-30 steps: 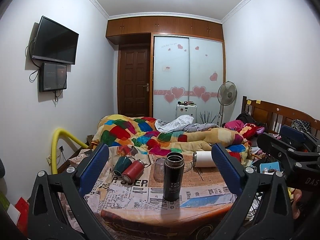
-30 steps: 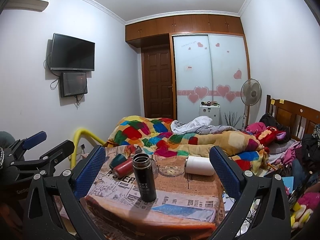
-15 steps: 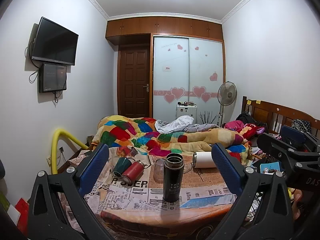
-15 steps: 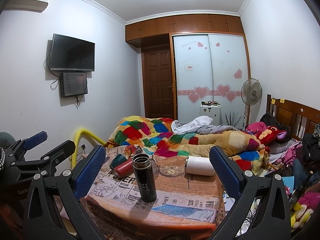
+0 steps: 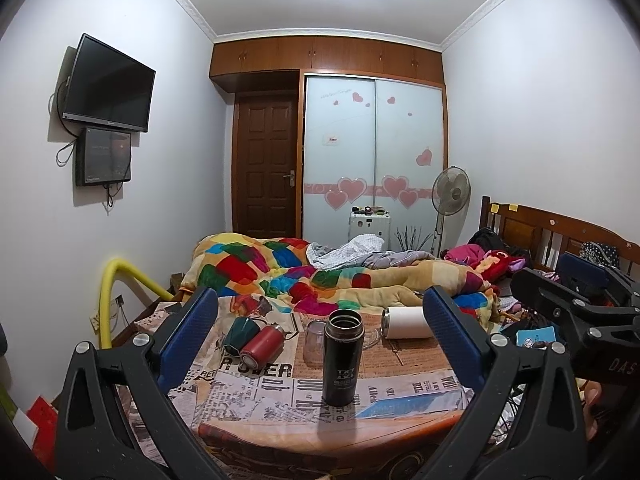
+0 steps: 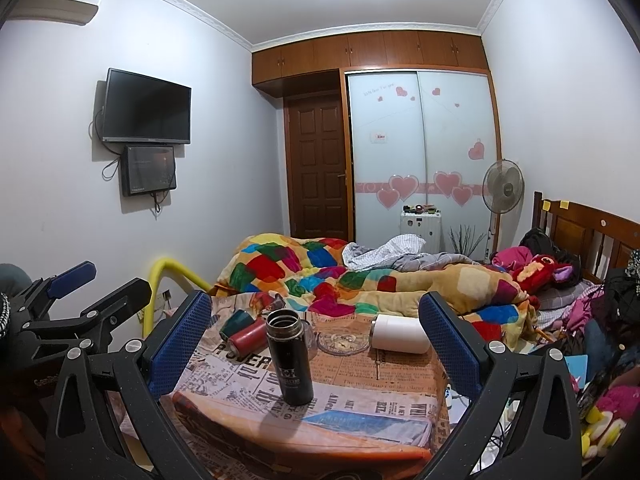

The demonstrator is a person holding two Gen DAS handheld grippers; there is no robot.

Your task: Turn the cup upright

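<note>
White cup (image 6: 400, 334) lies sideways on the worktop (image 6: 360, 392), mouth to the left, nearer the right gripper (image 6: 316, 344); both grippers' fingers wide open, empty

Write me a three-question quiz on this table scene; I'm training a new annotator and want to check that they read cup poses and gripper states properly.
1. True or false: the black flask stands upright with its mouth open at the top.
2. Which vessel lies on its side at the right of the table? A) white cup B) clear glass C) black flask
3. Fill in: both the left gripper and the right gripper have their jaws ____ and hold nothing.

Key: 1 true. 2 A, the white cup; the clear glass stands behind the flask. 3 open.
</note>
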